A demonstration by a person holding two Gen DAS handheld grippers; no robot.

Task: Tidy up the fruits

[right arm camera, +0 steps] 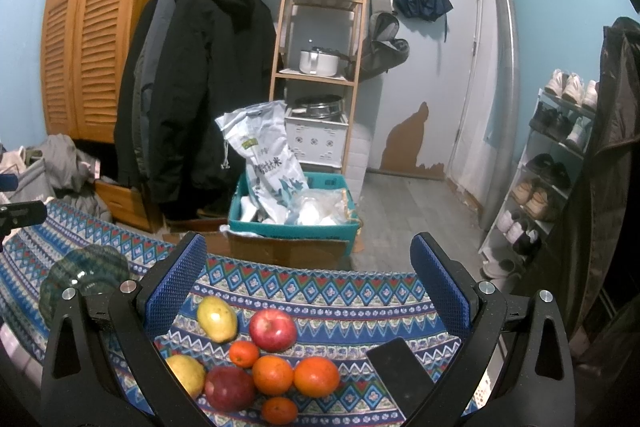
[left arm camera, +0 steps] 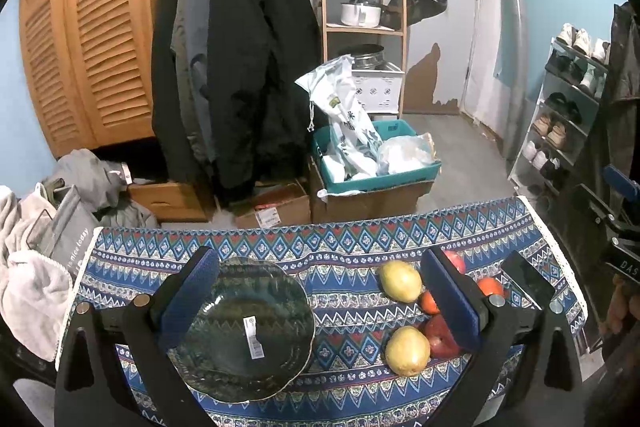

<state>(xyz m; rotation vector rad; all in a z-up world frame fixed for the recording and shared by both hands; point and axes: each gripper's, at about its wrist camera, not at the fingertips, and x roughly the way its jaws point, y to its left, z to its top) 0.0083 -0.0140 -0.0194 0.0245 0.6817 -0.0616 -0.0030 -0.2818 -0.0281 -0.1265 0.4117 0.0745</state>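
Blue zigzag-patterned tablecloth (right arm camera: 320,291), red apple (right arm camera: 273,330), yellow pear (right arm camera: 217,319), dark green plate (left arm camera: 244,331)

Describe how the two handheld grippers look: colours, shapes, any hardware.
Both look alike. The left gripper and the right gripper each have two black angular arms ending in flat rectangular fingers faced with blue, bumpy textured pads. Round silver bolts sit at the joints. No cables, sleeves or markings show on them.

Left tool (left arm camera: 320,303) and right tool (right arm camera: 308,287) — both wide apart, empty, angled downward.
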